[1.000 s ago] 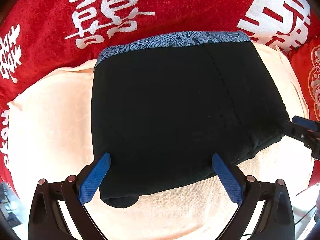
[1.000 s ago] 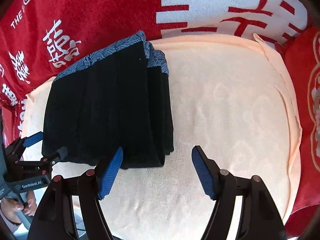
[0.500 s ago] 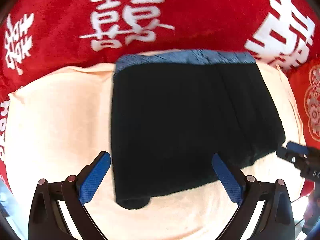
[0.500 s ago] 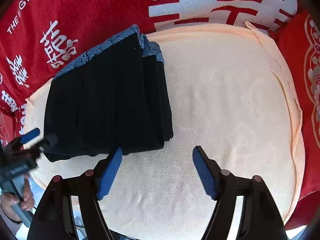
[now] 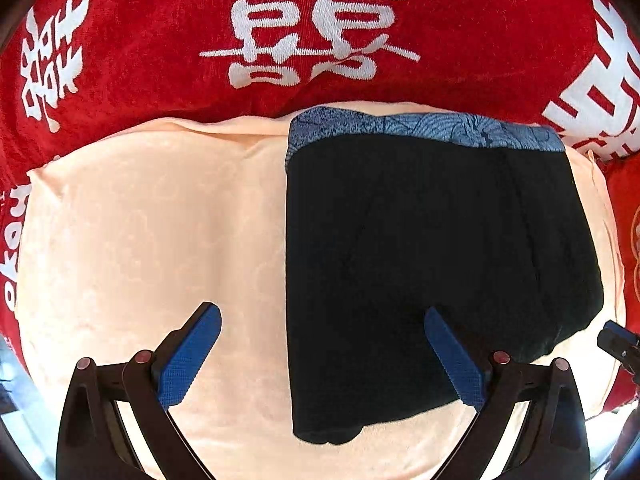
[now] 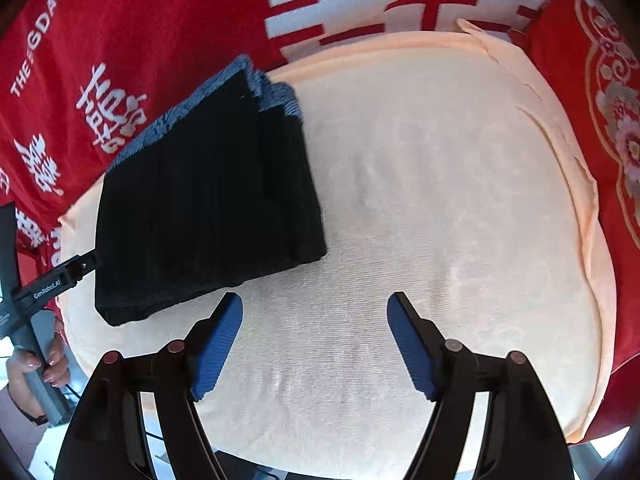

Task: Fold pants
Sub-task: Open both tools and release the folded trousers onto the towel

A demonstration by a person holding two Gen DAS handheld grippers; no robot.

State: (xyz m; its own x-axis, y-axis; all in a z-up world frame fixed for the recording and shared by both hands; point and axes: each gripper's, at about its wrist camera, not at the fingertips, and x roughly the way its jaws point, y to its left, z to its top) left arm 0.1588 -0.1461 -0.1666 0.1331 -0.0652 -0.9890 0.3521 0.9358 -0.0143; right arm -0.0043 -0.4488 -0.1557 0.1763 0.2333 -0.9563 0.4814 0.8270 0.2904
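Observation:
The black pants (image 5: 432, 264) lie folded into a compact stack on a peach cloth (image 5: 140, 240), with the blue patterned waistband (image 5: 420, 126) at the far edge. My left gripper (image 5: 322, 354) is open and empty, held near the stack's near-left corner. In the right wrist view the folded pants (image 6: 208, 200) lie to the left. My right gripper (image 6: 314, 344) is open and empty over bare peach cloth (image 6: 440, 200), to the right of the stack. The left gripper's tip (image 6: 82, 266) touches the stack's left edge there.
A red blanket with white characters (image 5: 312, 32) surrounds the peach cloth at the back and sides. A red embroidered cushion (image 6: 608, 100) lies at the right. A hand (image 6: 44, 364) holds the left tool's handle at the lower left.
My left gripper has shifted left, so the pants now sit right of centre in its view. My right gripper has pulled back and right, away from the stack. Both stay open.

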